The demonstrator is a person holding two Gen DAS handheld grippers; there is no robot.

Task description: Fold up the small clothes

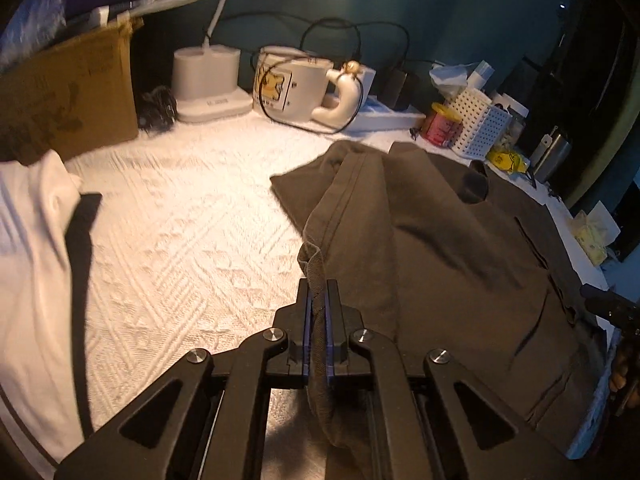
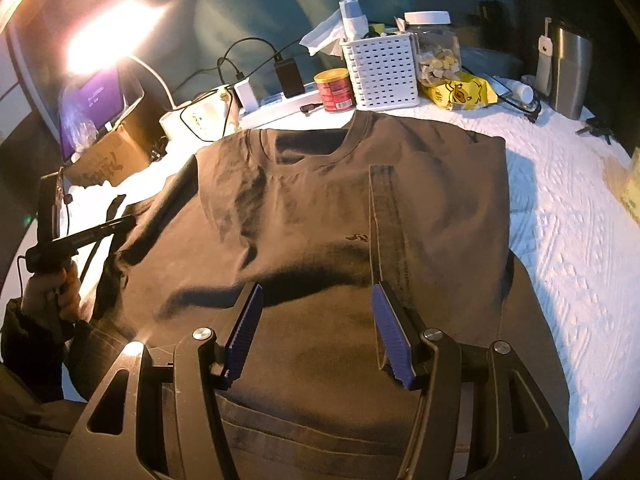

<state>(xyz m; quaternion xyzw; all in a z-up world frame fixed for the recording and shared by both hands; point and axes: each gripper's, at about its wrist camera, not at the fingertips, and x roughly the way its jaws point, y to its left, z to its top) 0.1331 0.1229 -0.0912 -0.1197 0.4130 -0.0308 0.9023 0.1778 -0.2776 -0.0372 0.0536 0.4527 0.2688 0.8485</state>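
My left gripper has its jaws clenched on a hemmed edge of the dark T-shirt, the fabric rising in a ridge ahead of them. My right gripper hangs with jaws released and wide, nothing between the pads, above the shirt's lower front. The shirt lies spread on the white textured tabletop, collar far ahead of the right jaws, near a white basket.

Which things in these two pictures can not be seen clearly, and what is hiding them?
- Dark brown cotton T-shirt: its bottom hem, right wrist view, is hidden behind the open right claw.
- White folded garment: left wrist view, cut off by the left edge and blurred.
- Red round tin: right wrist view, its label is too small to read.
- Brown cardboard box: left wrist view, its print is blurred.
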